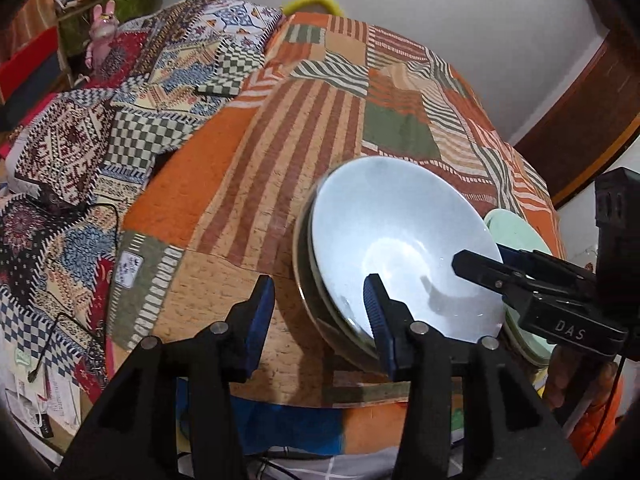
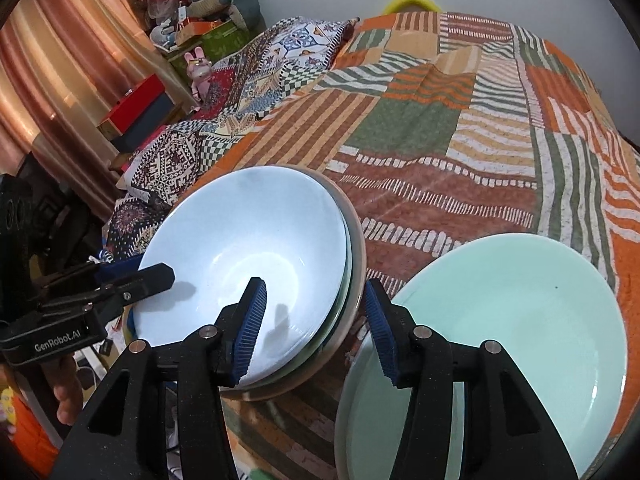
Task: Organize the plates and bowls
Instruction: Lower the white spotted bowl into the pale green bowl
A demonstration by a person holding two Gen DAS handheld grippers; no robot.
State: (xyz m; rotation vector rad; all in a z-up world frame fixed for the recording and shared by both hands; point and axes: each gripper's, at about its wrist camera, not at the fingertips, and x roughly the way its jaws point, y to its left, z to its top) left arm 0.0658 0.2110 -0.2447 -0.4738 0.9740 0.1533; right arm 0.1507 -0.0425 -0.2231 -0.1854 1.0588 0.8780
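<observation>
A stack of bowls with a pale blue bowl (image 1: pixel 400 248) (image 2: pixel 248 256) on top rests near the front edge of a patchwork-covered bed. A stack of mint green plates (image 2: pixel 516 320) (image 1: pixel 520 232) sits just to its right. My left gripper (image 1: pixel 320 308) is open, straddling the left rim of the bowl stack. My right gripper (image 2: pixel 314 316) is open, straddling the right rim of the same stack; it also shows in the left wrist view (image 1: pixel 476 264). The left gripper shows in the right wrist view (image 2: pixel 160 272) over the bowl's left rim.
The orange, green and striped bedspread (image 2: pixel 460 128) stretches back to the wall. A rumpled patterned quilt (image 1: pixel 80 140) lies on the left. A pink rabbit toy (image 1: pixel 100 32), boxes and curtains (image 2: pixel 60 80) stand at far left. Black cables (image 1: pixel 92 240) lie on the quilt.
</observation>
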